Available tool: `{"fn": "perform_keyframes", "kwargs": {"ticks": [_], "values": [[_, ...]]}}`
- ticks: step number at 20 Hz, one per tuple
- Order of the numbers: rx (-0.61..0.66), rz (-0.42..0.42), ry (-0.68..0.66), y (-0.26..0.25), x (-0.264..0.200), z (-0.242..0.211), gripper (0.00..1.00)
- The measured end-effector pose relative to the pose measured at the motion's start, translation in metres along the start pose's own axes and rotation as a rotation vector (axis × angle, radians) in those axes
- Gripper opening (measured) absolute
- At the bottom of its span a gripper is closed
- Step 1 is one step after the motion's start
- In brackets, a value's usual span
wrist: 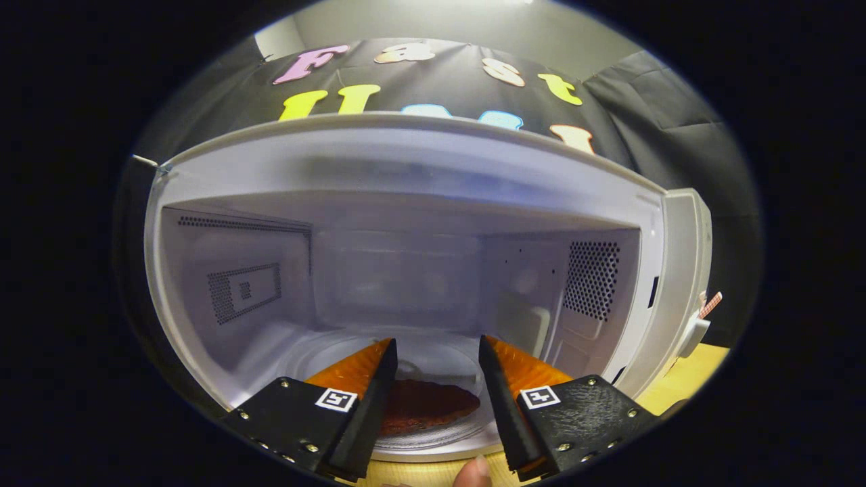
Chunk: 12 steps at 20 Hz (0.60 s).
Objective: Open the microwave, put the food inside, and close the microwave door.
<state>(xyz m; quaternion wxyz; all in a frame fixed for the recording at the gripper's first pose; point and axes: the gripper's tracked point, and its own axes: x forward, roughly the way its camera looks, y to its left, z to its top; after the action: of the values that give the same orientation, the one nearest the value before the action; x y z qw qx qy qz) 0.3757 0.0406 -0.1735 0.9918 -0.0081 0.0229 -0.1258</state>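
The flat reddish-brown food (427,406) sat on the glass turntable inside the open white microwave (406,176), hand-held gripper (437,355) spread wide and empty, so next up's probably backing out and shutting the door.

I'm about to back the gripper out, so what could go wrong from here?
The food lies on the turntable between the open fingers of the gripper, so a skewed retreat might drag it. It also sits near the front of the microwave, and a nudge could leave it overhanging. The door is not yet closed.
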Motion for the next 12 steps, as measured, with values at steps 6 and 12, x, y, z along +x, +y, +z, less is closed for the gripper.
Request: {"fn": "perform_keyframes", "kwargs": {"ticks": [6, 12], "values": [[-0.046, 0.236, 0.018, 0.035, -0.081, 0.021, 0.73], [0.085, 0.503, 0.019, 0.053, -0.211, 0.073, 0.73]]}}
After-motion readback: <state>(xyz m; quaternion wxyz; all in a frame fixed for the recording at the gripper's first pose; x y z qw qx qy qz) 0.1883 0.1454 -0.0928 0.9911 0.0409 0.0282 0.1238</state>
